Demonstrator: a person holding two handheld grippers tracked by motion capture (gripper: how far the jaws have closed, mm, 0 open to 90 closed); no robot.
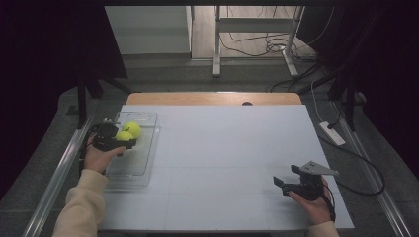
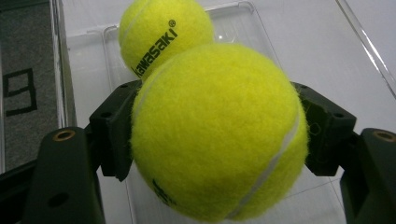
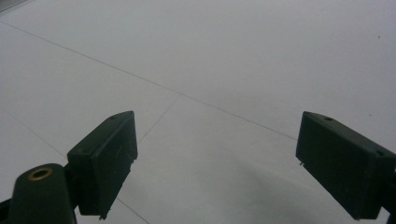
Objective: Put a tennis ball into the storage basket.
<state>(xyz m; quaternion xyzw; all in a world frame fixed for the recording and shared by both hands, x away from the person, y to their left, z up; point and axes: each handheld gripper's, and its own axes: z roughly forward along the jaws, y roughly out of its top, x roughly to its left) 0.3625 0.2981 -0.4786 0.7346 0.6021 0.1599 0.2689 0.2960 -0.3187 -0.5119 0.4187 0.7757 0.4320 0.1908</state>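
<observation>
White table (image 1: 222, 148): left gripper (image 1: 129, 141) grips tennis ball (image 2: 217, 130) over tray (image 1: 143, 165).

Left tool (image 1: 129, 143): held by the left hand (image 1: 98, 157) at the left, jaws clamped on something between them.
Left forearm: clothed in a cream sleeve (image 1: 81, 207).
Right tool (image 1: 279, 184): held low by the right hand (image 1: 312, 201), jaws spread wide.

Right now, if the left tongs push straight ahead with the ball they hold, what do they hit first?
Probably the second yellow tennis ball, lying just ahead in the clear plastic tray; the gap to the held yellow tennis ball in the left tongs is unclear.
</observation>
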